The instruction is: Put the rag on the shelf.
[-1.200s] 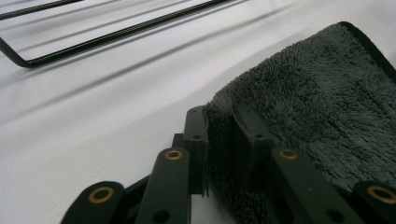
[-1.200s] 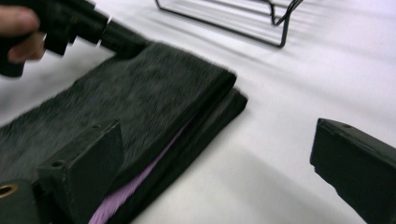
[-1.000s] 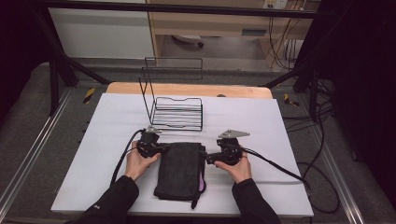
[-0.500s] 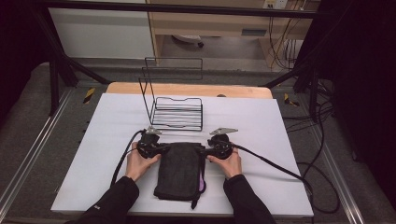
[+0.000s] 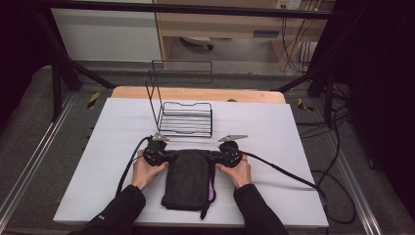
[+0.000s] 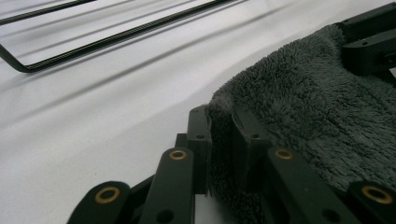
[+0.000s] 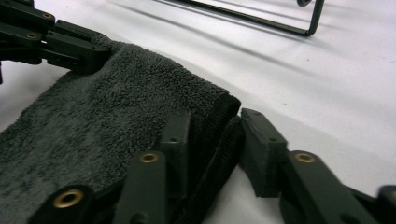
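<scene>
A folded dark grey towel (image 5: 188, 178) lies on the white table (image 5: 274, 132) in front of the person. My left gripper (image 5: 169, 155) is at its far left corner, and in the left gripper view it (image 6: 219, 116) is shut on the fluffy towel (image 6: 317, 116) edge. My right gripper (image 5: 214, 155) is at the far right corner. In the right gripper view it (image 7: 212, 119) stands open, its jaws astride the thick folded edge of the towel (image 7: 116, 107), one jaw on top and one beside it.
A black wire rack (image 5: 186, 117) stands just beyond the towel, near both grippers; its base wire (image 6: 116, 39) (image 7: 261, 21) crosses the top of each gripper view. Something purple (image 5: 211, 188) and a dark strap (image 5: 203, 213) poke out at the towel's right side. Cables trail off to the right.
My right gripper has moved left and slightly forward onto the towel's far right corner. The left gripper has stayed on the left corner.
</scene>
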A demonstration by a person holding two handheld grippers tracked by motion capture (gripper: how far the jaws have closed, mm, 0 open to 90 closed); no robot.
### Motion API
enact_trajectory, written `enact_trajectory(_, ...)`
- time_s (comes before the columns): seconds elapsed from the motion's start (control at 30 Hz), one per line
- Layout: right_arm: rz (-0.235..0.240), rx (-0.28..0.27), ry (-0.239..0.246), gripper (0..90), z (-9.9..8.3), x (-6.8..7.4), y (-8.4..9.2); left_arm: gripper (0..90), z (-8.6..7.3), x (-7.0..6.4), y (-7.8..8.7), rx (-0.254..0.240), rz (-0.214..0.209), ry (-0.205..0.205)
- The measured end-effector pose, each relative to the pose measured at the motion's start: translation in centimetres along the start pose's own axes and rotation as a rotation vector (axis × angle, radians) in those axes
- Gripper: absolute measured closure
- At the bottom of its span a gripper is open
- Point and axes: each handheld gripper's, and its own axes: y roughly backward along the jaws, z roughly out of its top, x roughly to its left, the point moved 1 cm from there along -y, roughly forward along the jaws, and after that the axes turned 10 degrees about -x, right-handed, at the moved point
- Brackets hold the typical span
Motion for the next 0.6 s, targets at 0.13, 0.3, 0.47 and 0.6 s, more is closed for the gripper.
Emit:
enact_trajectory(0.13,0.008,0.01,-0.041,73.0,0.09,-0.03,-0.01,79.6,0.03,-0.01,0.04,0.001,-0.001,0.008)
enact_trajectory(0.3,0.011,0.014,-0.06,77.6,0.18,-0.01,0.08,80.9,0.1,0.17,0.17,0.005,-0.013,0.024)
enact_trajectory(0.47,0.014,0.011,-0.062,78.8,0.24,0.03,0.19,81.4,0.13,0.48,0.32,0.004,-0.031,0.034)
enact_trajectory(0.6,0.013,0.0,-0.06,79.4,0.32,0.12,0.35,81.7,0.32,0.45,0.73,-0.014,-0.033,0.026)
